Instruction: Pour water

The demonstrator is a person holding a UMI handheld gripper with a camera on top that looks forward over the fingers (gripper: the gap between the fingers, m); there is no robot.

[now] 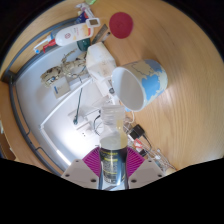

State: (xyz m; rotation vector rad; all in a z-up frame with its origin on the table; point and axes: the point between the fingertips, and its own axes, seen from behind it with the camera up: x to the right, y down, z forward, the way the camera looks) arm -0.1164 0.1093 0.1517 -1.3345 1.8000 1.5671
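While tipped forward, one clear bottle point(110, 140) sat clamped between both pads point(92, 162).
One white cup point(140, 82) lay just ahead; gripper point(110, 165) angled down, probably pouring.

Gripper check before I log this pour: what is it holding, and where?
The gripper is shut on a clear bottle, pads clamping its lower body.
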